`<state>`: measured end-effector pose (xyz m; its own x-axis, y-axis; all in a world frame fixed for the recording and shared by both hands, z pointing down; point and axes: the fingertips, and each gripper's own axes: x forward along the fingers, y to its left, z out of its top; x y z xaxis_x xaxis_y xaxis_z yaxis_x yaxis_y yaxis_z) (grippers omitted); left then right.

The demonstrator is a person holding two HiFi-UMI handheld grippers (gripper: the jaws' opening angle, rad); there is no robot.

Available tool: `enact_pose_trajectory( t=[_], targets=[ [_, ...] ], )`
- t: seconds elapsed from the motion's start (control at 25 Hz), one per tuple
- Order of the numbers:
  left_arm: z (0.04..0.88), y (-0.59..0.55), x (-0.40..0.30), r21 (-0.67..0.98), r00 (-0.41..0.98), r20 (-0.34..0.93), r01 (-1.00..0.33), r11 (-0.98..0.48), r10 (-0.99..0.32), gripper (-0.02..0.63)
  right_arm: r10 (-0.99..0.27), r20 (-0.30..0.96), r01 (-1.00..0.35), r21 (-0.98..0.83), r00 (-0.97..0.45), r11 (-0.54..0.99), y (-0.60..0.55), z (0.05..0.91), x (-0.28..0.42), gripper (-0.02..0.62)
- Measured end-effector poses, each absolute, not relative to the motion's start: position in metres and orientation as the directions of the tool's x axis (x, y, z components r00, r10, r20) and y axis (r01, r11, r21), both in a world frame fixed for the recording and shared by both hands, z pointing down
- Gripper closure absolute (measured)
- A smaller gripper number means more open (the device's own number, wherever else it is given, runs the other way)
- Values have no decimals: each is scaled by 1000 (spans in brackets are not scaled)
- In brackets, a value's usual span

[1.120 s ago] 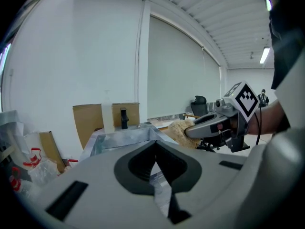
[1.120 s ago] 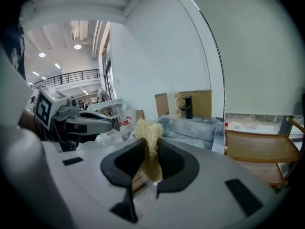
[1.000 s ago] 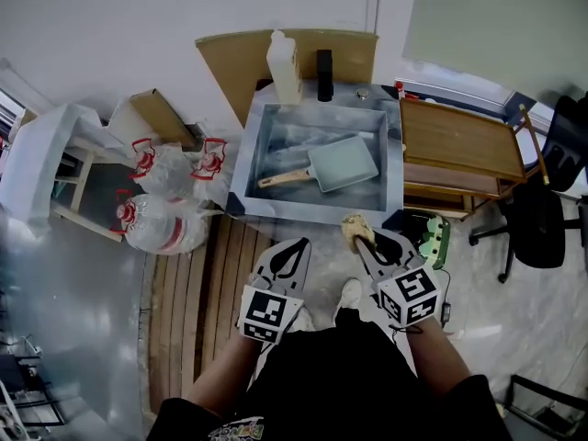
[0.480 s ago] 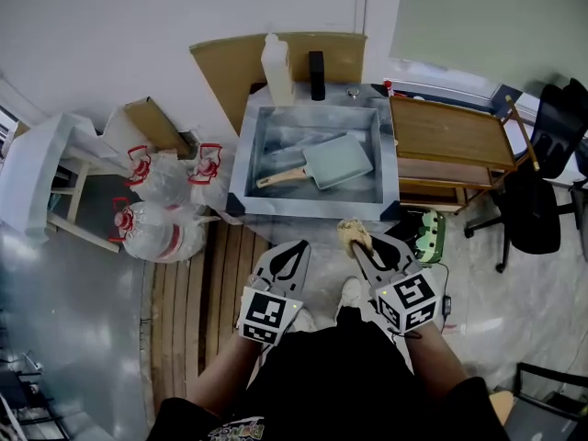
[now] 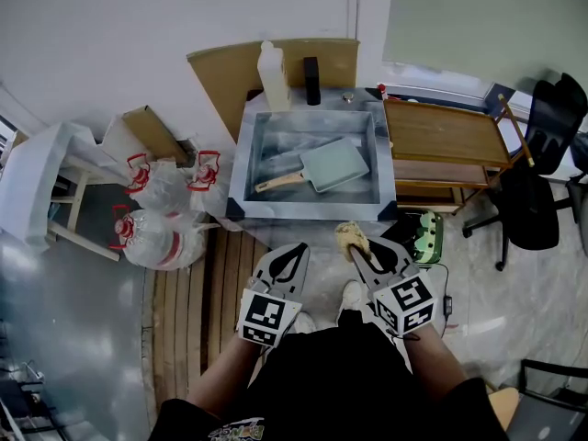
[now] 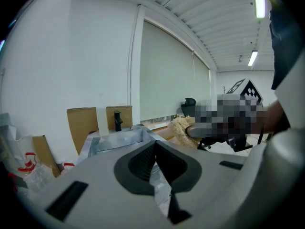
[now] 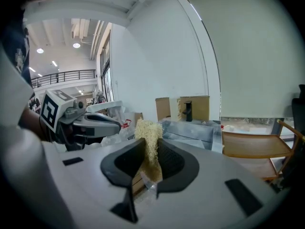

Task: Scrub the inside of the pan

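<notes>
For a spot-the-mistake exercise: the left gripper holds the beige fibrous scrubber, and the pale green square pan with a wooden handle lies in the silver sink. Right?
Wrong gripper. The beige fibrous scrubber is clamped in the right gripper, as the right gripper view shows; the left gripper is shut on nothing. The pale green square pan does lie in the silver sink.

Square pan (image 5: 336,163) lying in sink (image 5: 241,177); below it, left tool (image 5: 296,249) closed and empty, right tool (image 5: 360,254) clamping scrubber (image 5: 348,235).
</notes>
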<state>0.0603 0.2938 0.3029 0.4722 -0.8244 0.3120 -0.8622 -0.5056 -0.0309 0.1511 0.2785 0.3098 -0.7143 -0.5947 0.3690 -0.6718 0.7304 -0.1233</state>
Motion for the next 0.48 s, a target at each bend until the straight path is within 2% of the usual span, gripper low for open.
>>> enact_pose_trajectory(
  t=[0.48],
  targets=[
    [303, 295, 58, -27, 484, 312, -856, -517, -817, 597, -597, 369, -674, -121, -712, 729, 280, 309, 146, 506]
  ],
)
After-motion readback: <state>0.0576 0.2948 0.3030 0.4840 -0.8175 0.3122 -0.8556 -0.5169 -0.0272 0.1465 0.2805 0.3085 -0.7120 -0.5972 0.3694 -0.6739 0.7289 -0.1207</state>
